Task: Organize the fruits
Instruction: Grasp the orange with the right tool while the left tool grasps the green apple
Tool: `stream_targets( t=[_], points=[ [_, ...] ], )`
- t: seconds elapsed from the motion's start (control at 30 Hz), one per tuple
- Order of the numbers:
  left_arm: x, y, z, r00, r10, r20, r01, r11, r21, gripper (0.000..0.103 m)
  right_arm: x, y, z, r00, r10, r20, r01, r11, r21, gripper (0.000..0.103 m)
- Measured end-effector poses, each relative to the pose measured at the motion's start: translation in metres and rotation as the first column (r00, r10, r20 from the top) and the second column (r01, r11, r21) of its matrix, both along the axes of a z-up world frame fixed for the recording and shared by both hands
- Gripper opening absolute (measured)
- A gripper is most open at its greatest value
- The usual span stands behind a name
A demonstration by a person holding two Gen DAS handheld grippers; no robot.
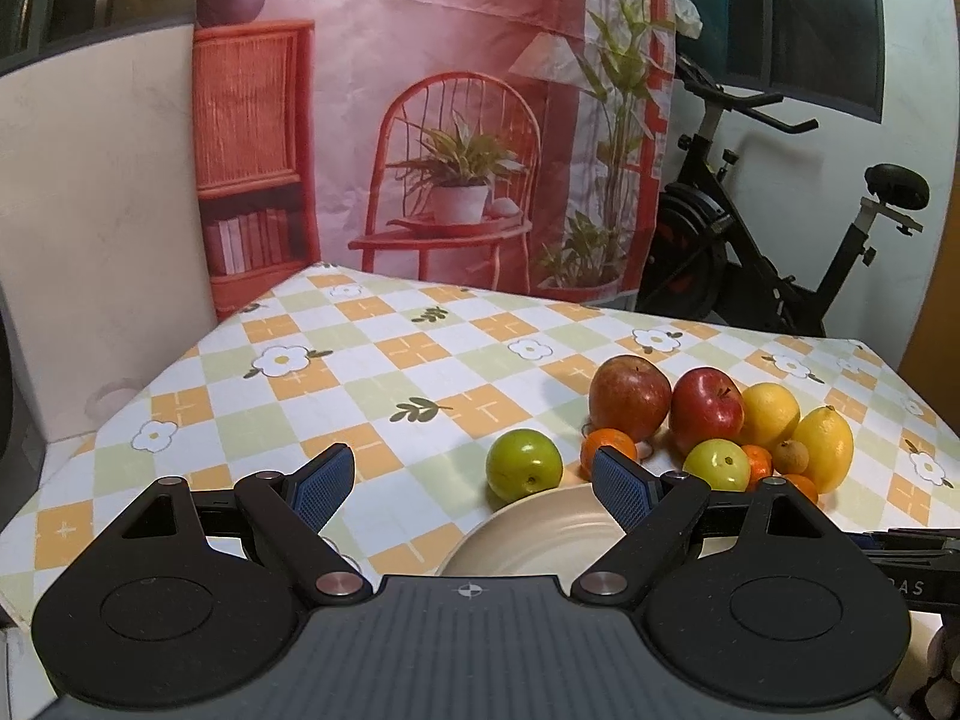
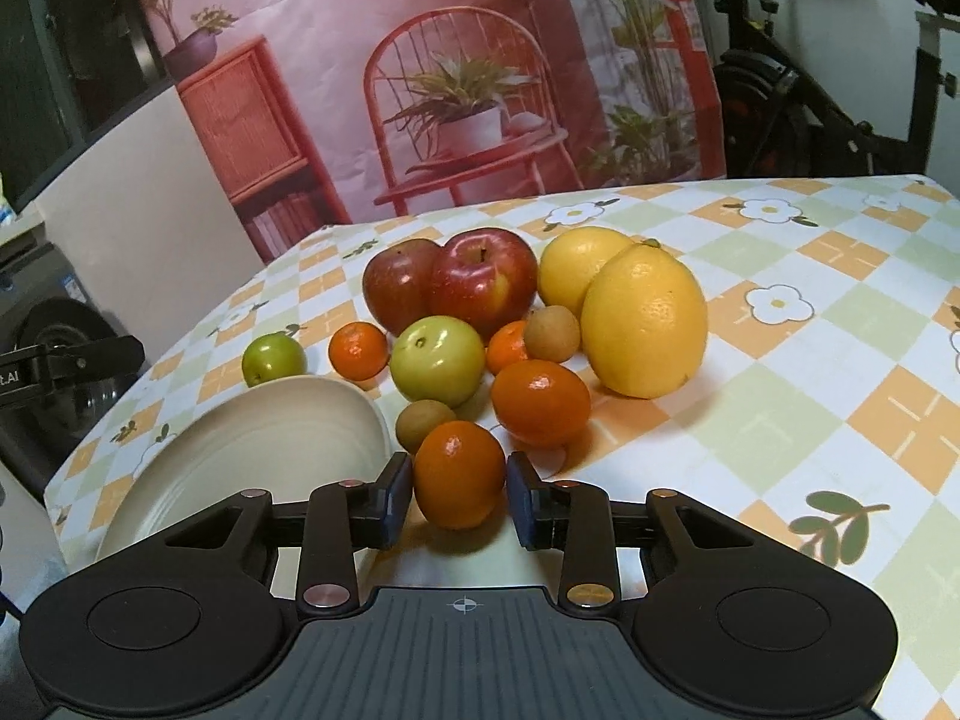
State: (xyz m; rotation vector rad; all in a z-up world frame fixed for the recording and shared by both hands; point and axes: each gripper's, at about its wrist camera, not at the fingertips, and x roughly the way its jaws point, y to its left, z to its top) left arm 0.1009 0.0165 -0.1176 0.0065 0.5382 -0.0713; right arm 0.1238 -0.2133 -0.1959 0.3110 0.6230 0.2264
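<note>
A pile of fruit lies on the checked tablecloth: two red apples, two lemons, green apples, several small oranges and small brown fruits. A cream plate lies left of the pile, empty. My right gripper has its pads on either side of the nearest orange, which rests on the table. My left gripper is open and empty above the plate's rim, with a lone green apple just beyond it.
The table's left edge and far edge are close. A printed backdrop hangs behind the table. An exercise bike stands at the back right.
</note>
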Motion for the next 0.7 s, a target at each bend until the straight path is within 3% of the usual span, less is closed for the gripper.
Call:
stream_targets(
  t=[0.4,0.53,0.7],
  points=[
    [0.058,0.008,0.018,0.994,-0.071,-0.078,0.074,0.997,0.035,0.078,-0.006,-0.01,0.0,0.999,-0.049,0.023,0.049,0.999,0.011,0.031],
    [0.087,-0.001,0.005,0.979,-0.146,-0.141,0.153,0.988,0.035,0.066,-0.006,-0.01,0.0,0.999,-0.044,0.025,0.043,0.999,0.009,0.031],
    [0.108,-0.015,-0.019,0.958,-0.177,-0.225,0.18,0.984,-0.008,0.061,-0.007,-0.009,-0.001,0.999,-0.043,0.028,0.043,0.999,0.01,0.031]
  ],
)
